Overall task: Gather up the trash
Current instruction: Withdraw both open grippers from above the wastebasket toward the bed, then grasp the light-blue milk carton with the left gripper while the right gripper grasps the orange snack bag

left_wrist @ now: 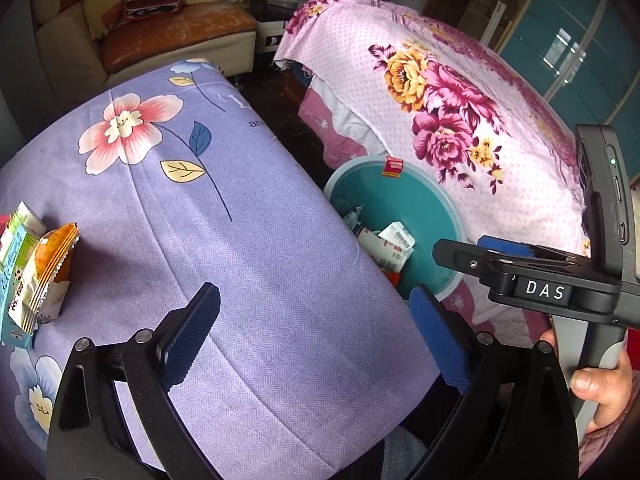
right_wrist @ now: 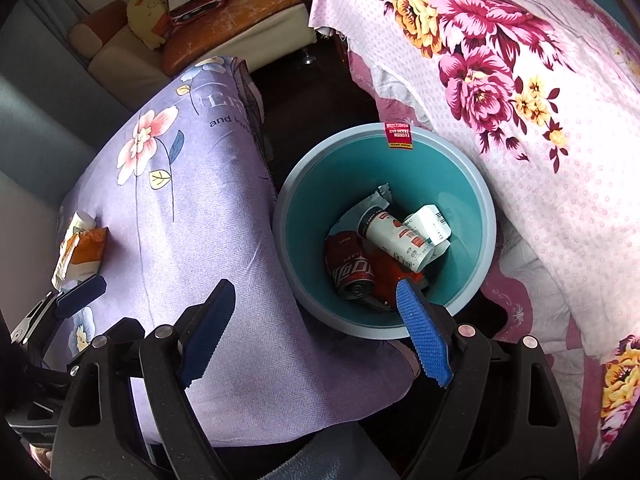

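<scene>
Black left gripper (left_wrist: 312, 334) with blue pads is seen at lower centre of the left wrist view, spread apart and empty over the lilac flowered cloth (left_wrist: 256, 240); crumpled snack wrappers (left_wrist: 36, 268) are seen at left edge. Right gripper (right_wrist: 316, 332) is likewise seen apart and empty in the right wrist view, with the round teal plastic bin (right_wrist: 384, 184) at centre, holding a red drink can (right_wrist: 352, 272) and a white cup (right_wrist: 396, 242).

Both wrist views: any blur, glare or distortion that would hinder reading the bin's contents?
Left wrist view: sharp, strong fisheye bending, dark corners; the table hides most of the bin. Right wrist view: equally sharp and bent, even soft light, no glare; the red can and white cup read clearly.
</scene>
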{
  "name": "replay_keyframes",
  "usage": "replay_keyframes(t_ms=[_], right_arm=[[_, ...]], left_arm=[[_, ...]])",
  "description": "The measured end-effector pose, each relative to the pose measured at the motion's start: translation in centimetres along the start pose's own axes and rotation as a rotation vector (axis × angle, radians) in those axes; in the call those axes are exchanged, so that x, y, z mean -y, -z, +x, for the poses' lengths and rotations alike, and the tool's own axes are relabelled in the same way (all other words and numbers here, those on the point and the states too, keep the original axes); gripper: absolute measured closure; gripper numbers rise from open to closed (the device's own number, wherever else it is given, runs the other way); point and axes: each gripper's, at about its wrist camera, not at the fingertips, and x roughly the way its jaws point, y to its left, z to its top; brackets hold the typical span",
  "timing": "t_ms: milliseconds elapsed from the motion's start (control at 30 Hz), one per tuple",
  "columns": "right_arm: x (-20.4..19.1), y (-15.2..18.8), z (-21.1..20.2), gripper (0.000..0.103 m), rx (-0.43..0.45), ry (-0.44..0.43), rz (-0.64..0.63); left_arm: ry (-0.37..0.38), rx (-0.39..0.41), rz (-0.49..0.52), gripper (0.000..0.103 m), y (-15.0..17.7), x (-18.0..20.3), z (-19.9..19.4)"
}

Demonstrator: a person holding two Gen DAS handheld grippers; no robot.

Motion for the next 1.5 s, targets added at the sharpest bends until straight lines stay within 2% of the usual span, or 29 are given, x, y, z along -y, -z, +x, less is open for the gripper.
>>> replay_keyframes(t_ms=[500, 667, 833, 1000, 1133, 1300, 1500], right_arm=[[-9.3, 0.8, 0.2, 0.023, -0.031, 0.005, -0.129], [-13.2, 0.7, 0.7, 0.022, -0.040, -0.002, -0.195], [-17.3, -0.4, 0.9, 0.022, -0.030, -0.032, -0.246], [-21.7, -1.4, 1.8, 0.021, -0.036, -0.056, -0.311], [-24.6, -2.1, 3.4, 0.021, -0.066, -0.092, -0.340], [-27.8, -2.7, 6.3, 0.021, -0.137, -0.148, -0.352], [-30.5, -2.5, 9.8, 0.021, -0.209, -0.177, -0.360]], left_arm=[[0.023, 0.109, -0.135, 0.007, 2.6, -7.7, -6.4], [-0.004, 0.151, -0.198, 0.006, 3.8, -11.8, -9.0], [-0.071, 0.185, -0.293, 0.006, 5.2, -17.3, -11.0], [-0.123, 0.166, -0.403, 0.006, 6.7, -22.9, -11.2], [-0.176, 0.148, -0.443, 0.006, 7.5, -25.8, -11.0], [-0.216, 0.122, -0.445, 0.006, 8.1, -27.8, -10.4], [-0.217, 0.091, -0.463, 0.006, 8.5, -29.2, -9.0]])
